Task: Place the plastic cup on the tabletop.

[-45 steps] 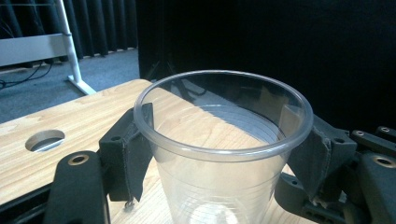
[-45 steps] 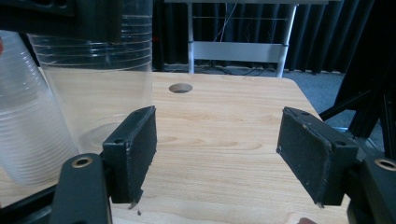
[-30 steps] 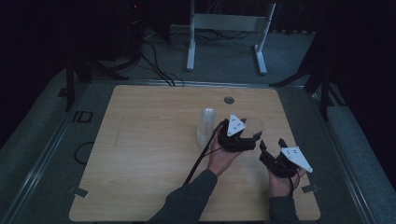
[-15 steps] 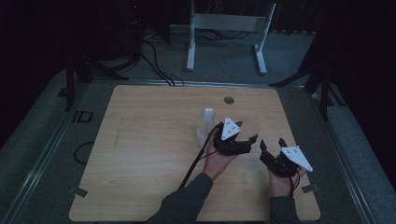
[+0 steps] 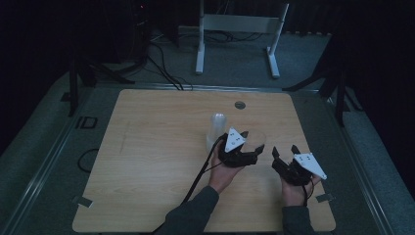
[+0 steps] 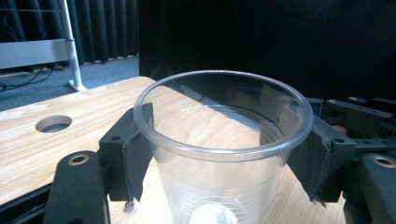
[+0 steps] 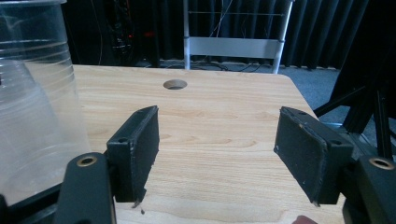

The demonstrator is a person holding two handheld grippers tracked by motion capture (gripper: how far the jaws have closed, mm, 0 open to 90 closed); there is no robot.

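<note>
A clear plastic cup (image 6: 223,149) is pinched by the left tool (image 5: 247,149). In the left gripper view both black pads are pressed against the wall of the cup just below its rim, one at each side, and the cup is held upright with its open mouth upward. In the high view this cup (image 5: 254,139) is seen right of the middle of the tabletop (image 5: 147,161), at the tip of the left tool, which is carried by the left hand (image 5: 224,172).

A second clear cup (image 5: 217,128) is seen in the high view just to the far left of the left tool; it looks tall and may be a stack, but this cannot be told for sure. Whether it touches the held cup cannot be told.

The right tool (image 5: 284,150) is held near the right edge of the tabletop, to the right of the left tool and apart from it. Its jaws are spread, and they have just been closing a little; nothing is between them. In the right gripper view only bare wood is seen between the two pads, and a clear cup (image 7: 35,93) is seen at the left edge of that view, outside the jaws.

A round hole (image 5: 240,105) is seen in the far part of the tabletop. Behind the tabletop, a white metal frame (image 5: 240,29) stands on the floor.
</note>
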